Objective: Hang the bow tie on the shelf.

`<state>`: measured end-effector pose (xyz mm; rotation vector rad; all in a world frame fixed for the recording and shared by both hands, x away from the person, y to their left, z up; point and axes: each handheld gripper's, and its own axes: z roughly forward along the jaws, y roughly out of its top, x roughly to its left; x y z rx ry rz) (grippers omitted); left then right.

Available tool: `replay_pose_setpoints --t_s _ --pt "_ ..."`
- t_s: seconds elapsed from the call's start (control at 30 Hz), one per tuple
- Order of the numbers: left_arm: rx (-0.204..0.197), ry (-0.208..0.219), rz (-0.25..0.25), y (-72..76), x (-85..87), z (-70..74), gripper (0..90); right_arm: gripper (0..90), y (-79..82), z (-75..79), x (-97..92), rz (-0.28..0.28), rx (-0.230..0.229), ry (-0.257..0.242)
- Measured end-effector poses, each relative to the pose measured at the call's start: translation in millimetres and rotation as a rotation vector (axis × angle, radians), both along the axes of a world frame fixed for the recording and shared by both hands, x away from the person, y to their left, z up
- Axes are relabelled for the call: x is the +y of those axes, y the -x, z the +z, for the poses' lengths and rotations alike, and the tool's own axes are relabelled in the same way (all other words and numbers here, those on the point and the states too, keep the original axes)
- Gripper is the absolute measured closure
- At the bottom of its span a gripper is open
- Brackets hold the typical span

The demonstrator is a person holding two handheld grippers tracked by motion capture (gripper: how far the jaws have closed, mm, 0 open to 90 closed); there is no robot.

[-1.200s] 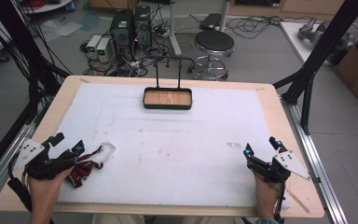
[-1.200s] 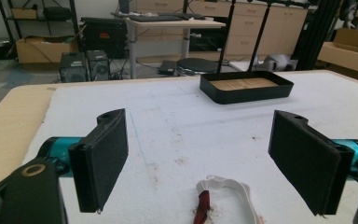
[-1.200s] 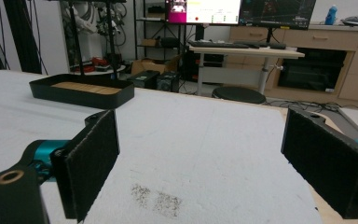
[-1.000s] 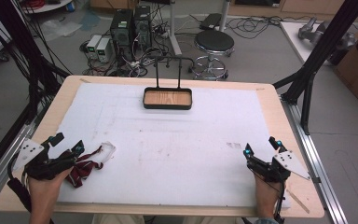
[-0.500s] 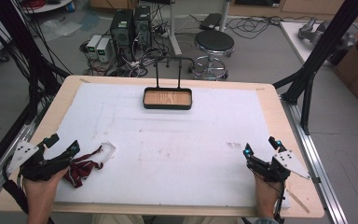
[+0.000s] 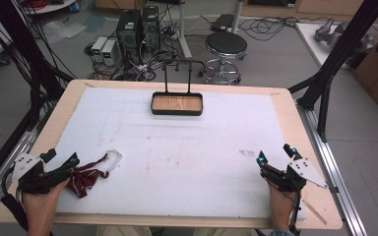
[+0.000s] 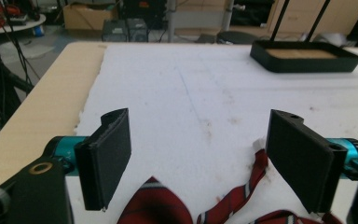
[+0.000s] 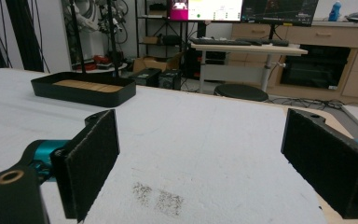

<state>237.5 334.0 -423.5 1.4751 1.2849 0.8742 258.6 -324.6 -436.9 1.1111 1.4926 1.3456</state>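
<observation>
- The left gripper [image 6: 65,169] sits at the table's near left corner with its jaws spread wide and nothing between them; its tips are at the near end of the bow tie [image 6: 89,173].
- In the left gripper view, the bow tie [image 7: 223,205] lies low between the jaws, one red striped lobe near the left pad and the strap curling toward the right pad.
- The tie is a dark red striped piece lying flat on the white mat [image 6: 187,147], close to the mat's left edge. Its long axis seems to run from the gripper up and to the right, ending at a pale tab [image 6: 112,158]; the folds are too bunched to be sure.
- Risks, as I judge them: closing from here could catch only the thin strap, so the bow would dangle and slip out. Pads pressed too low could drag on the mat and push the fabric ahead instead of pinching it.
- The right gripper [image 6: 274,173] rests at the near right with its jaws equally wide apart and empty, well apart from the tie.
- Farthest off, the black tray [image 6: 177,111] with a wooden floor and an upright handle stands at the far middle of the mat.
</observation>
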Motion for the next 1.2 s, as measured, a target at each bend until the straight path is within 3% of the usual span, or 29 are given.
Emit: replay_pose_setpoints --t_s 0.23,0.27,0.37,0.47,0.6,0.83,0.93,1.03,1.1,1.13,1.2 --pt "0.074 -0.022 0.022 -4.3 -2.5 -9.6 24.7 10.3 -0.4 0.0 0.0 0.002 0.001 0.003" --pt "0.104 -0.034 0.022 -5.2 -3.5 -11.5 25.7 10.3 -0.5 0.0 0.1 0.002 0.001 0.002" --pt "0.119 -0.043 0.028 -5.4 -4.3 -13.5 25.7 10.3 -0.4 -0.1 0.2 0.003 0.004 0.002" --pt "0.154 -0.105 0.056 -5.0 -4.1 -17.8 26.0 10.3 -0.9 -0.1 -0.1 0.003 -0.001 0.006" --pt "0.195 -0.112 0.071 -5.4 -2.4 -21.8 27.4 10.3 -0.6 0.1 0.0 0.002 0.000 0.002" --pt "0.254 -0.140 0.054 -8.7 -4.2 -25.0 30.5 10.3 -0.9 0.1 0.0 0.003 -0.003 0.005" --pt "0.299 -0.153 0.041 -9.5 -5.1 -26.5 34.8 10.3 -0.6 0.0 0.0 0.002 0.002 0.004" --pt "0.307 -0.135 0.037 -9.1 -5.0 -26.2 39.9 10.3 -0.5 0.1 0.0 0.002 0.001 0.003" --pt "0.308 -0.121 0.002 -8.9 -5.0 -26.6 44.6 10.3 -0.5 0.1 0.0 0.001 0.001 0.002" --pt "0.319 -0.099 -0.034 -9.3 -5.6 -26.6 56.5 10.3 -0.5 0.1 0.0 0.000 0.001 0.002" --pt "0.324 -0.088 -0.034 -9.3 -6.8 -26.4 63.7 10.3 -0.5 0.2 0.0 0.002 0.001 0.001"
